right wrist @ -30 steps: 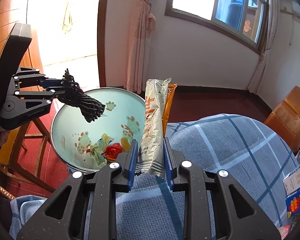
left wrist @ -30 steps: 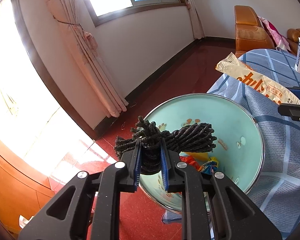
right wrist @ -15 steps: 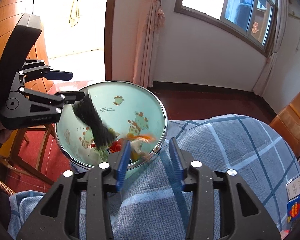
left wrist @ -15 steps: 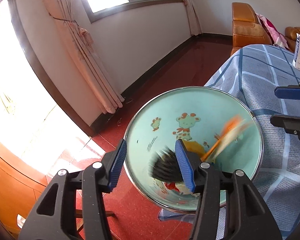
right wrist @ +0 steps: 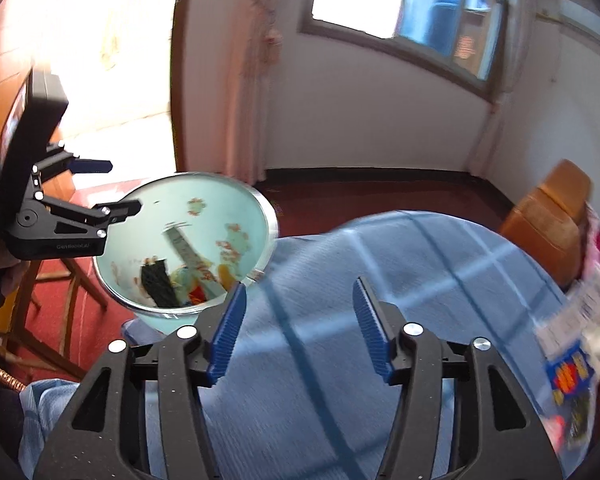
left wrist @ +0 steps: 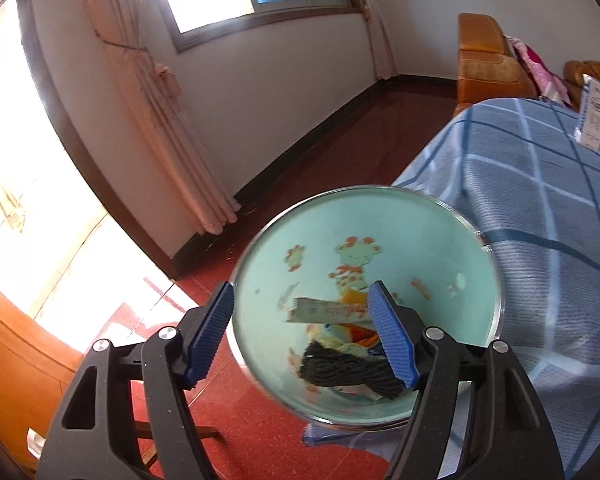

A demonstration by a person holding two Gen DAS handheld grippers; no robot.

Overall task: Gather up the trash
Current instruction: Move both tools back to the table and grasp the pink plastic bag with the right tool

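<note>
A mint-green basin (left wrist: 420,240) with cartoon giraffes sits beside the table; it also shows in the right wrist view (right wrist: 168,208). Inside lie a black rope bundle (left wrist: 348,372), a long snack wrapper (left wrist: 328,311) and colourful scraps. The rope (right wrist: 158,282) and the wrapper (right wrist: 190,254) also show in the right wrist view. My left gripper (left wrist: 312,332) is open and empty above the basin's near rim. My right gripper (right wrist: 296,324) is open and empty over the blue checked tablecloth (right wrist: 340,280), right of the basin.
Cartons and packets (right wrist: 576,344) lie at the table's right end; a carton (left wrist: 594,114) also shows in the left wrist view. An orange sofa (left wrist: 488,60) stands by the far wall. A wooden stool (right wrist: 52,280) is under the basin. Red floor (left wrist: 340,140) lies beyond.
Both grippers opened: the rope bundle and the snack wrapper dropped into the basin. The right gripper has swung right over the tablecloth; the left has drawn back a little.
</note>
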